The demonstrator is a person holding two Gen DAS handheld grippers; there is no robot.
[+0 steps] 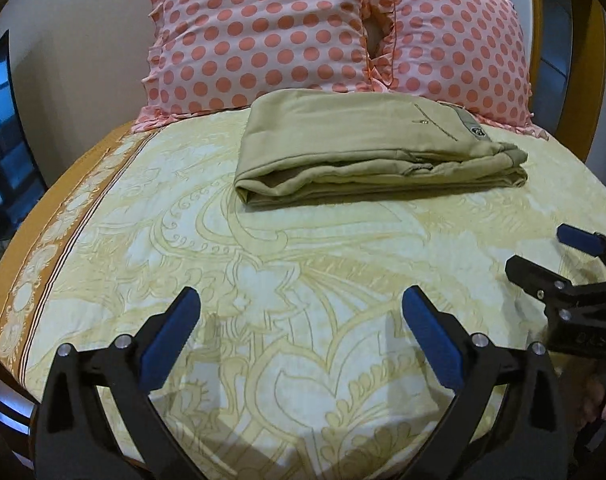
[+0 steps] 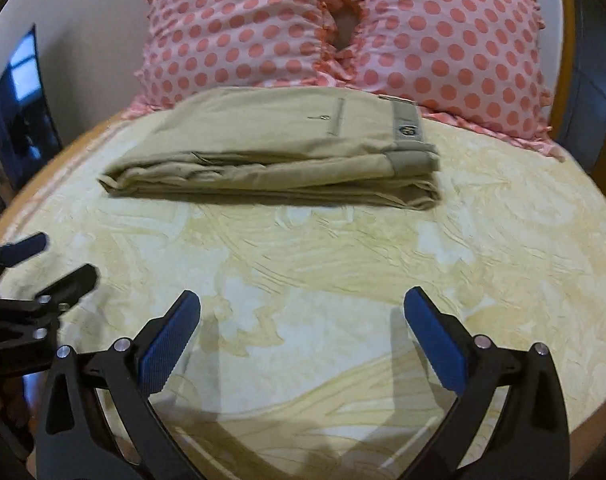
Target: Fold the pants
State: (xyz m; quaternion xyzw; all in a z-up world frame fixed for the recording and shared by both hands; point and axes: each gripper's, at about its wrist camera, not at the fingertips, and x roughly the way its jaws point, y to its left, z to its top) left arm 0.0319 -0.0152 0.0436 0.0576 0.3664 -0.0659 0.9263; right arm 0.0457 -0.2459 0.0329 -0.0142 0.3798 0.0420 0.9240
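Note:
Khaki pants [image 1: 367, 148] lie folded into a flat stack on the yellow patterned bedsheet [image 1: 263, 280], just in front of the pillows. They also show in the right wrist view [image 2: 279, 152], waistband with its label to the right. My left gripper [image 1: 301, 304] is open and empty, held over the sheet well short of the pants. My right gripper [image 2: 302, 304] is open and empty too, at about the same distance. Each gripper shows at the edge of the other's view, the right gripper [image 1: 543, 252] and the left gripper [image 2: 63, 256].
Two pink polka-dot pillows [image 1: 263, 32] [image 2: 443, 40] lean at the head of the bed behind the pants. A wooden headboard [image 1: 583, 40] rises at the right. A dark screen [image 1: 3, 128] stands on the left by the wall. The bed's orange border [image 1: 43, 240] runs along the left.

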